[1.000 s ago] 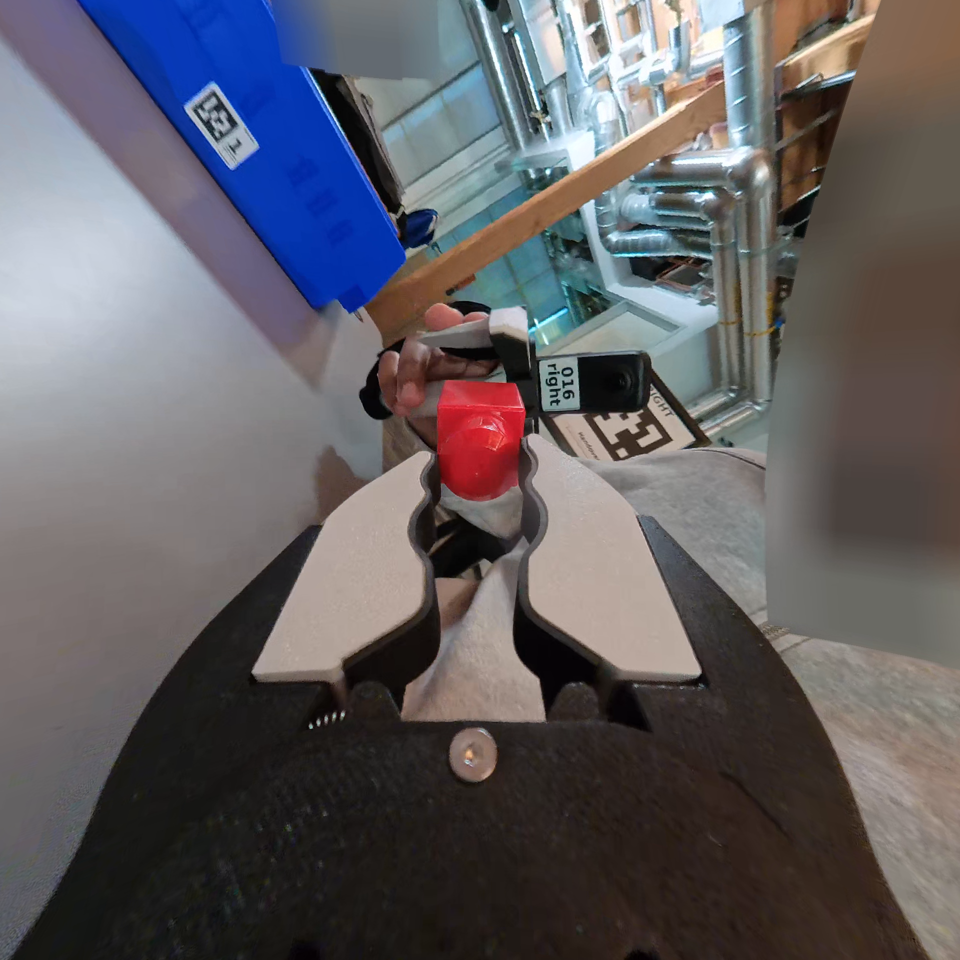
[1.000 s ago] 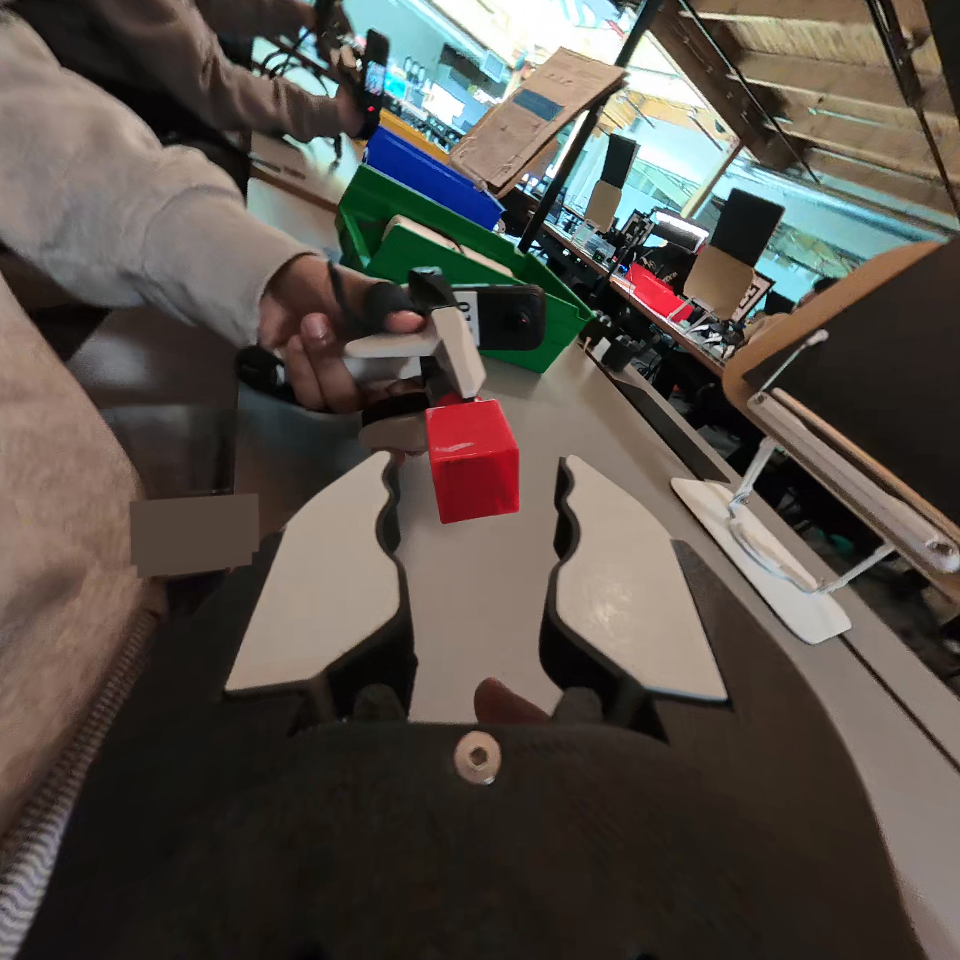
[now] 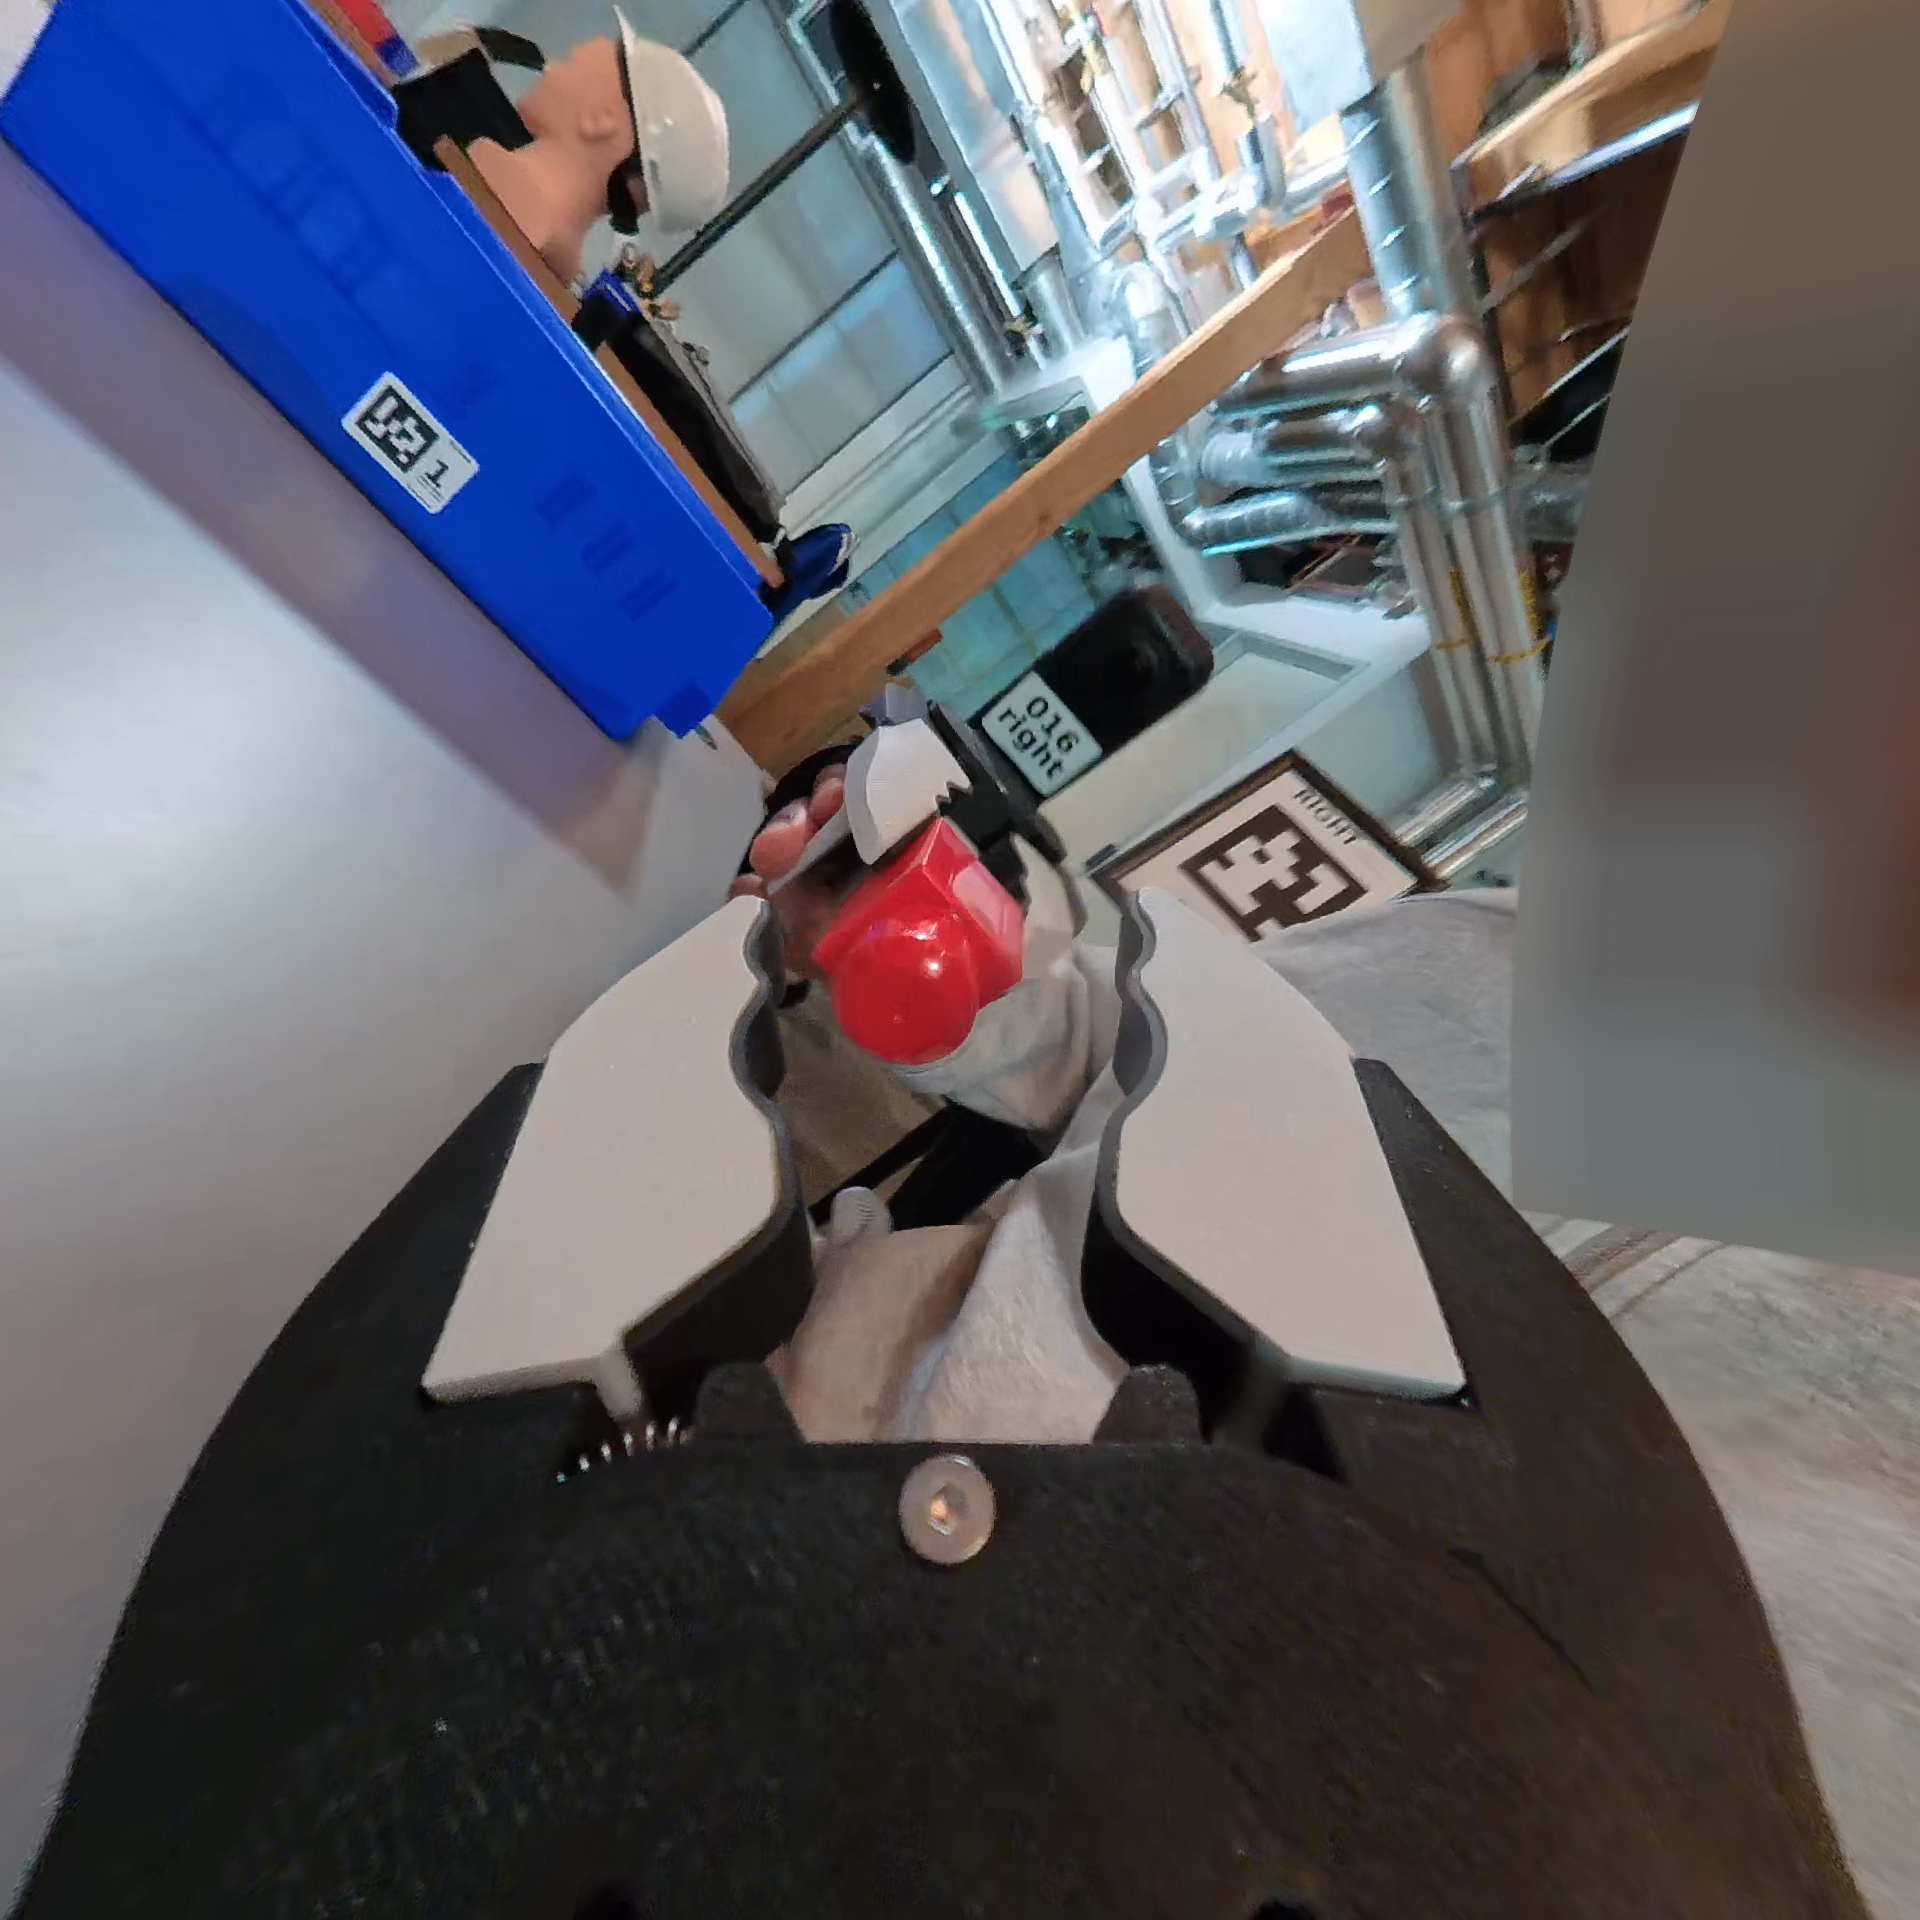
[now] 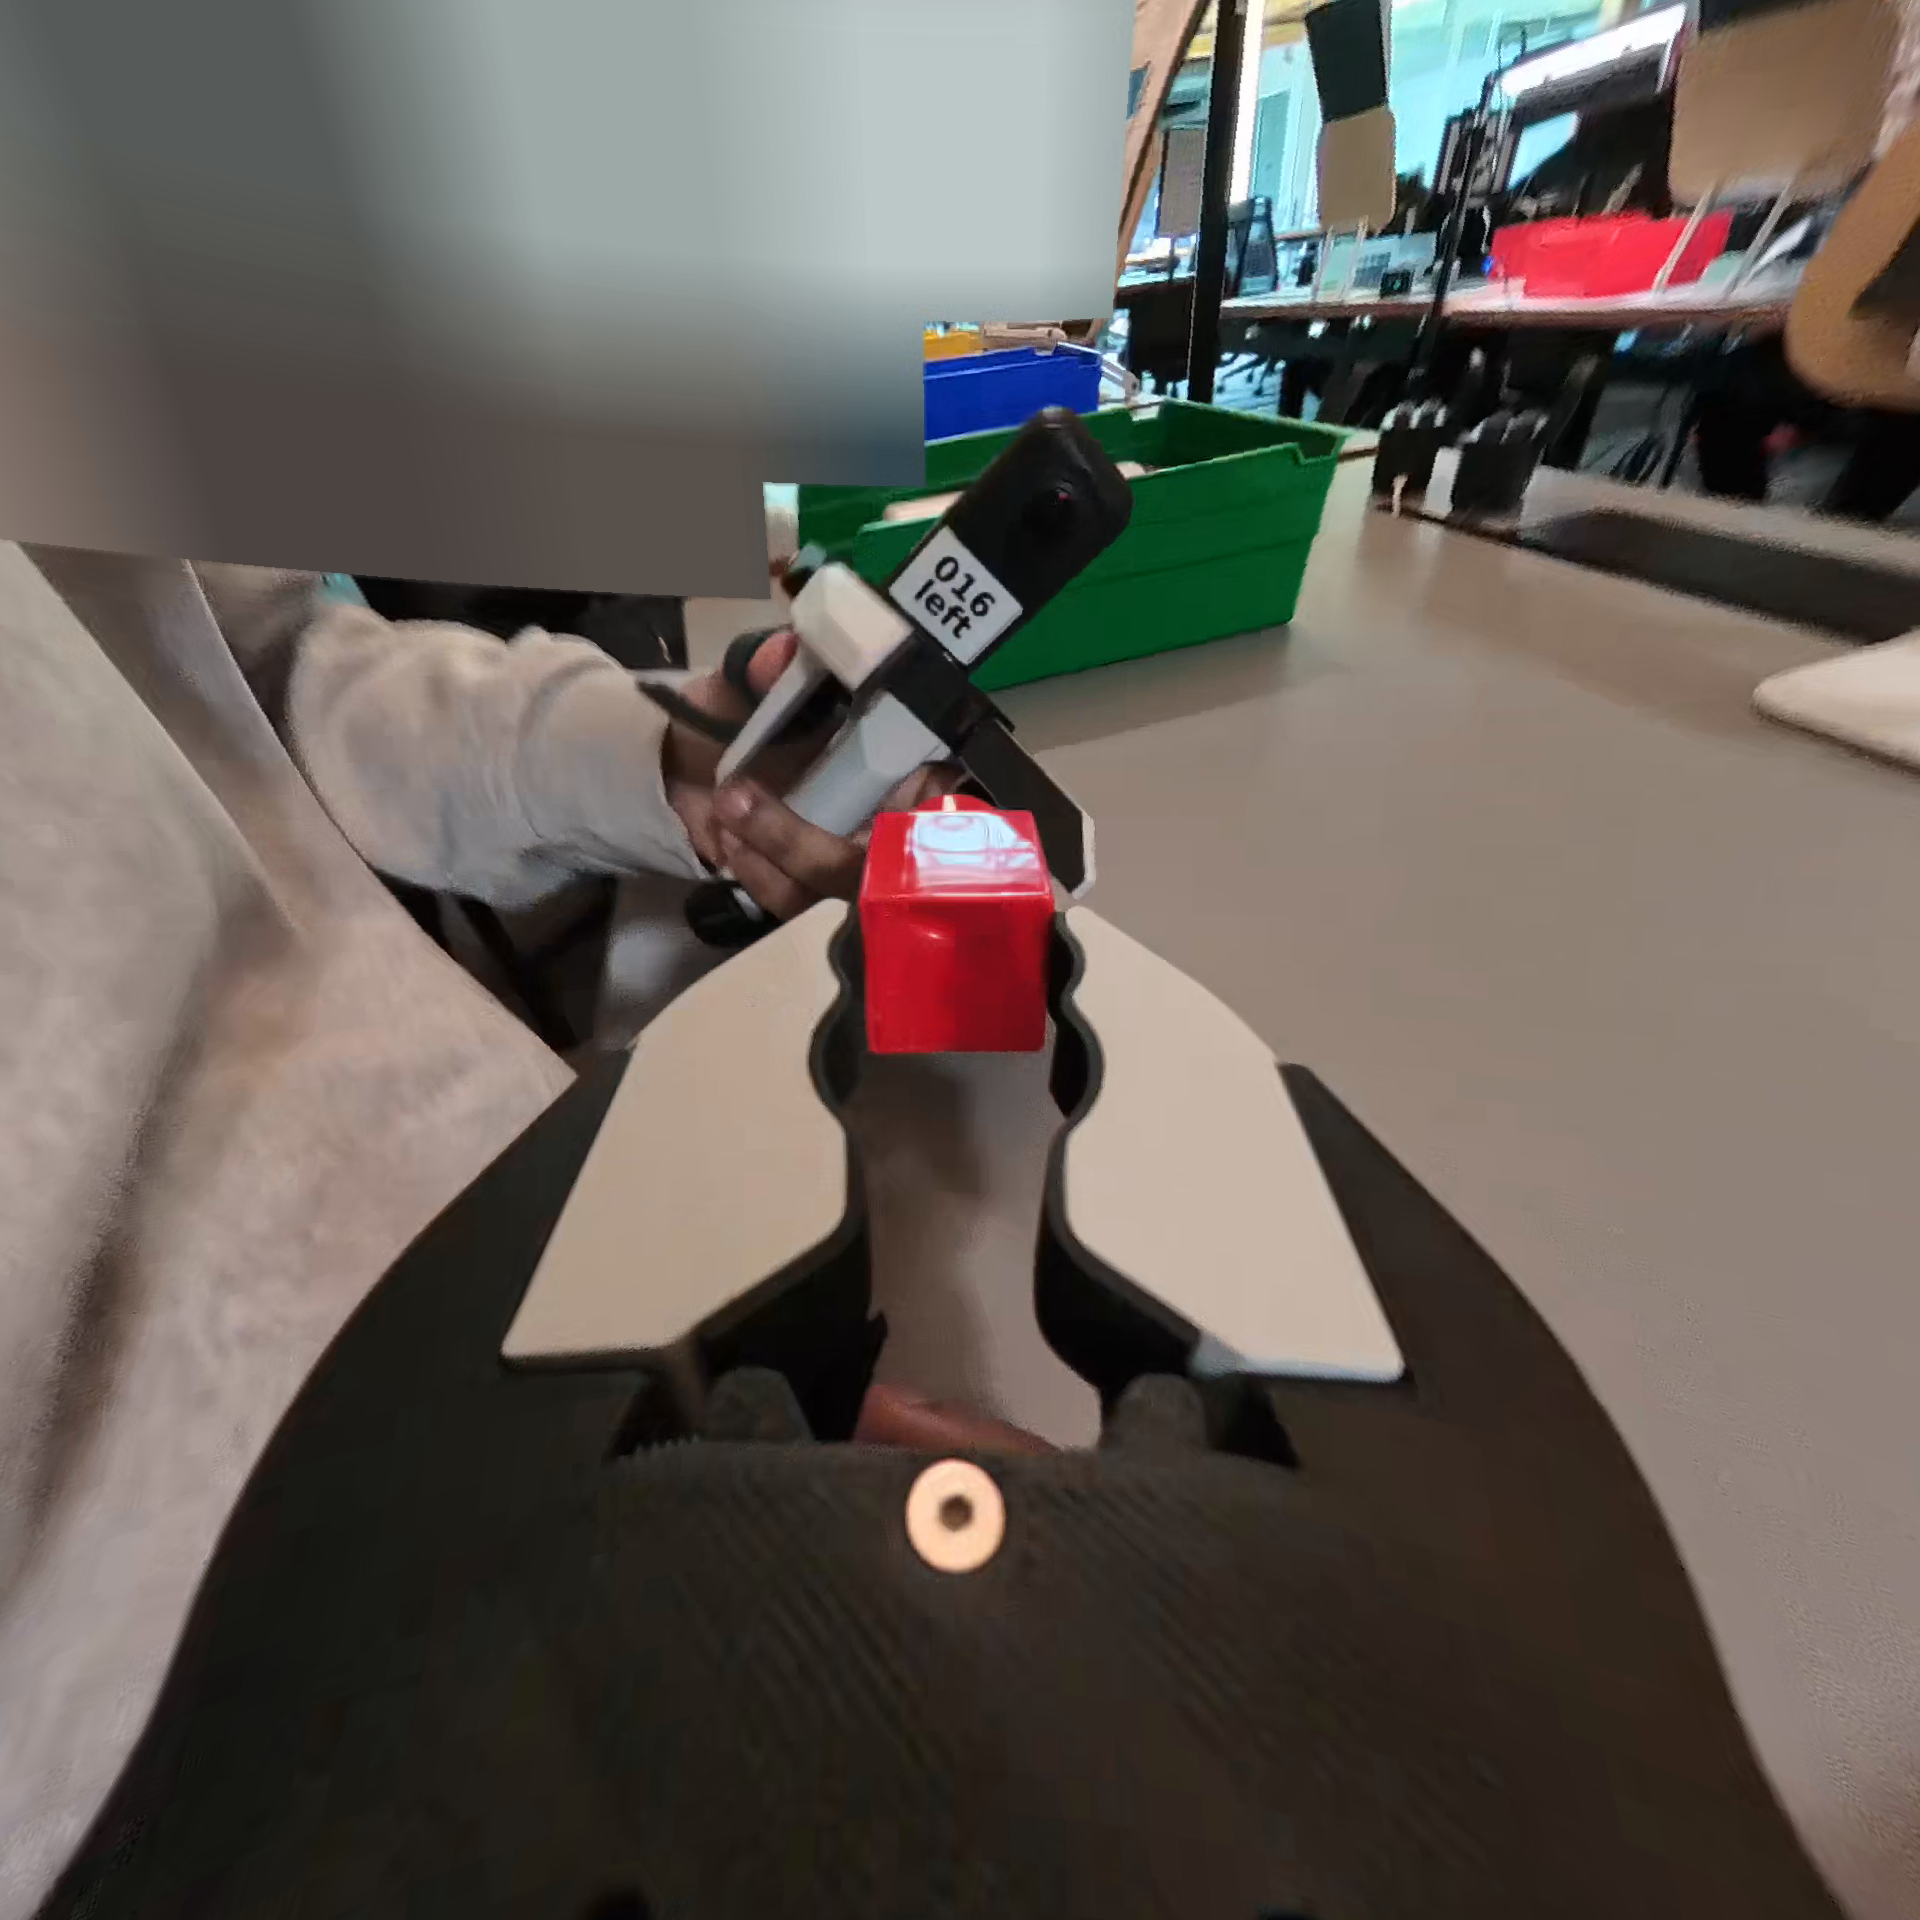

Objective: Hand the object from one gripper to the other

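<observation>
The right claw is closed on the red block, pinching it at the fingertips above the grey table. The left claw stands wide open and empty, just short of the block, fingers touching nothing. A green bin sits on the table beyond the block

Right wrist view: block sits between right claw fingertips, above the bench. Left claw just behind it at 12 o'clock. Bin on bench farther back, second bin behind that.
</observation>
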Available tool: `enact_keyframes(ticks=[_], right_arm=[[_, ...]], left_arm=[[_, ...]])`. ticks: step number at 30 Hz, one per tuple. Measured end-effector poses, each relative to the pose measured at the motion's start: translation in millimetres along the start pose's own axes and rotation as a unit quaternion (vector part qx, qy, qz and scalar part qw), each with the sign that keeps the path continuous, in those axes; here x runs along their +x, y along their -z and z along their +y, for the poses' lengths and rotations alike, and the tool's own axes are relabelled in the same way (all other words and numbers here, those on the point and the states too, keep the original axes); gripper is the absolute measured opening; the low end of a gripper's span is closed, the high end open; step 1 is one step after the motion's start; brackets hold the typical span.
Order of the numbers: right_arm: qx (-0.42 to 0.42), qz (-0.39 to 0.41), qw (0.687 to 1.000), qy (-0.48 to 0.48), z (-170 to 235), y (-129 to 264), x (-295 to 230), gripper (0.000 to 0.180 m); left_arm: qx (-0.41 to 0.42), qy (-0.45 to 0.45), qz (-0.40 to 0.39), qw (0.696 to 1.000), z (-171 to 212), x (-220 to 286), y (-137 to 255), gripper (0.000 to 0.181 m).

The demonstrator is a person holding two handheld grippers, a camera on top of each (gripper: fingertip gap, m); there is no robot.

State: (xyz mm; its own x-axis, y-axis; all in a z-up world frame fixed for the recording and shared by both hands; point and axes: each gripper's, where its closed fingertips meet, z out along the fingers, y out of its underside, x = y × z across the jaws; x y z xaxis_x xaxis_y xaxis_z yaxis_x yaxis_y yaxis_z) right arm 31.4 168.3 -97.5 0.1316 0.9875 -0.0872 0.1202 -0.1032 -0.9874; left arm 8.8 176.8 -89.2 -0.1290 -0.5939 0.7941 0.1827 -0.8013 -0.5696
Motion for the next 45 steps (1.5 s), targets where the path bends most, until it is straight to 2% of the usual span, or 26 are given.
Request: enact_keyframes(ticks=[1,6,11,25,32,33,36,38,42,45], right_arm=[[0.007,-0.006,0.999,-0.037,-1,1,2,0.034],[0.043,-0.032,0.979,-0.197,-6,6,13,0.034],[0.060,-0.069,0.955,-0.283,-6,5,12,0.034],[0.039,-0.074,0.960,-0.268,-1,-4,3,0.034],[0.042,-0.075,0.962,-0.258,-2,-4,2,0.035],[0.041,-0.071,0.964,-0.251,-2,-4,3,0.041],[0.071,-0.021,0.971,-0.229,-9,0,18,0.081],[0.104,0.015,0.977,-0.187,-19,8,27,0.093],[0.065,0.028,0.997,0.018,-20,9,13,0.085],[0.031,0.029,0.986,0.163,-11,6,-2,0.063]], left_arm=[[-0.007,-0.019,-0.011,1.000,2,-1,-1,0.063],[-0.045,-0.114,-0.060,0.991,10,-4,-6,0.061],[-0.061,-0.135,-0.077,0.986,16,-7,-9,0.056],[-0.072,-0.106,-0.067,0.990,23,-6,-14,0.034],[-0.085,-0.128,-0.077,0.985,24,-5,-13,0.034],[-0.086,-0.131,-0.078,0.985,24,-5,-13,0.034],[-0.082,-0.137,-0.082,0.984,22,-5,-11,0.034],[-0.084,-0.126,-0.086,0.985,22,-8,-9,0.034],[-0.092,-0.063,-0.064,0.992,26,-9,-7,0.034],[-0.112,-0.018,-0.047,0.992,33,-10,-5,0.035]])
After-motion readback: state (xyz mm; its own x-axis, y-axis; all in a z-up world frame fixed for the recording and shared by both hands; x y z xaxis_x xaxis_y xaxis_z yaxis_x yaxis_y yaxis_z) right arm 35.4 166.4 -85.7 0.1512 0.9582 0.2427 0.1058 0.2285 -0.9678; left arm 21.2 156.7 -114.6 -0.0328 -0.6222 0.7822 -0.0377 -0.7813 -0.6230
